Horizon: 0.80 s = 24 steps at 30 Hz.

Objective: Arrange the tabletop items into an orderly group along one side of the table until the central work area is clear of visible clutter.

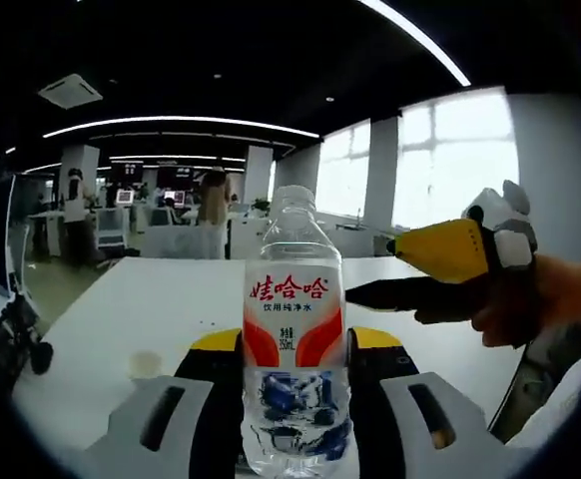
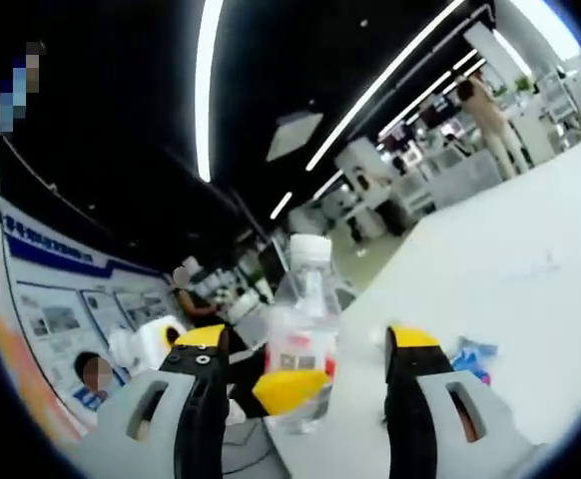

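Between jaws of left gripper (image 1: 292, 384): water bottle (image 1: 292, 329), upright, pinched at lower body, likely held for carrying toward table (image 1: 121, 309) edge. Right gripper (image 2: 300, 399) near bottle, jaws spread, gripping nothing; looks ready to assist or move off. In right gripper view, blue wrapper (image 2: 473, 356) lies on table just beside right jaw — clutter left. Small pale spot (image 1: 144, 363) left of bottle. Nothing blocks path; office desks, people far behind.

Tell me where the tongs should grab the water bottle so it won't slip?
Around the middle, on the labelled part of the water bottle, coming from the sides. It stands upright and its body is round and straight there, so both jaws of the left tongs meet it squarely, as they do now. The neck is narrower and would probably wobble more.
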{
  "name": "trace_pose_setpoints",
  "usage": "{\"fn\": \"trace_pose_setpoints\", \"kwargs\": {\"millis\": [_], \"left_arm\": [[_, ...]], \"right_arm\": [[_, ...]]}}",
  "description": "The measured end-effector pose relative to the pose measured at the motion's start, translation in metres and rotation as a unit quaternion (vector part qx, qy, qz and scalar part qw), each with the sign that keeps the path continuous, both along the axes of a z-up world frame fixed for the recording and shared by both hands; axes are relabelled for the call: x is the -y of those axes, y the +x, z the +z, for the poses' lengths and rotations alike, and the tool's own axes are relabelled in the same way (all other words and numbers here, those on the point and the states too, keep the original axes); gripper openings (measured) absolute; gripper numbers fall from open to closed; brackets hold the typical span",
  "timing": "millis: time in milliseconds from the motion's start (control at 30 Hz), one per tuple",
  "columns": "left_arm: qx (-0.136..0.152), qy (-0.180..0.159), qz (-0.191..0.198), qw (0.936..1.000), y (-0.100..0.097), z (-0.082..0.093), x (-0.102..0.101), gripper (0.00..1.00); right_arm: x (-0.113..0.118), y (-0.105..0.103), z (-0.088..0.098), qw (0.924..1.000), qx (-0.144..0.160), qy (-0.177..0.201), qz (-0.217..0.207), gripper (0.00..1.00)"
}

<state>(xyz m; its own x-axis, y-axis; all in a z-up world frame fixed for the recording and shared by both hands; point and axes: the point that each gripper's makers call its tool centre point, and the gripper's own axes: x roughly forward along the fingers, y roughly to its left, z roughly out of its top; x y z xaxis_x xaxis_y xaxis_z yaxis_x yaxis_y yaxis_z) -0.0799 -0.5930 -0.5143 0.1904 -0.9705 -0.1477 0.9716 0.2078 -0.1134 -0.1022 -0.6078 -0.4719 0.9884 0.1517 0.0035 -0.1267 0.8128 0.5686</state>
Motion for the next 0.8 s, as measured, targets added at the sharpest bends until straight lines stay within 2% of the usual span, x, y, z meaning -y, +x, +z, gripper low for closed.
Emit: {"fn": "trace_pose_setpoints", "kwargs": {"millis": [100,233,367,467,533,600,633,667,800], "left_arm": [[-0.004,-0.003,-0.013,0.9999,-0.011,0.000,0.002,0.39],[-0.006,-0.007,-0.024,0.9997,-0.024,0.000,0.004,0.39],[-0.005,-0.017,-0.037,0.9992,-0.034,0.004,0.005,0.39],[0.008,-0.021,-0.038,0.9990,-0.035,0.009,0.004,0.40],[0.010,-0.020,-0.039,0.9990,-0.035,0.009,0.005,0.40],[0.009,-0.016,-0.038,0.9991,-0.036,0.007,0.005,0.40],[0.007,-0.015,-0.035,0.9993,-0.036,0.005,0.005,0.40],[0.005,-0.014,-0.033,0.9993,-0.036,0.004,0.005,0.40],[0.002,-0.023,-0.028,0.9993,-0.036,0.006,0.005,0.42]], "right_arm": [[-0.002,0.004,0.008,0.9999,0.010,0.004,-0.001,0.66],[-0.009,0.011,0.007,1.0000,0.003,-0.004,-0.004,0.67],[-0.007,0.015,-0.014,0.9988,-0.041,-0.012,-0.024,0.63],[-0.007,0.011,-0.023,0.9979,-0.055,-0.020,-0.027,0.56],[-0.008,0.011,-0.023,0.9982,-0.053,-0.015,-0.022,0.52],[-0.015,0.011,-0.022,0.9984,-0.057,-0.002,-0.003,0.42],[-0.012,0.011,-0.029,0.9967,-0.081,-0.005,-0.007,0.41],[-0.015,0.014,-0.026,0.9969,-0.078,0.011,-0.005,0.41],[-0.016,0.013,-0.022,0.9974,-0.072,-0.010,-0.003,0.38]]}}
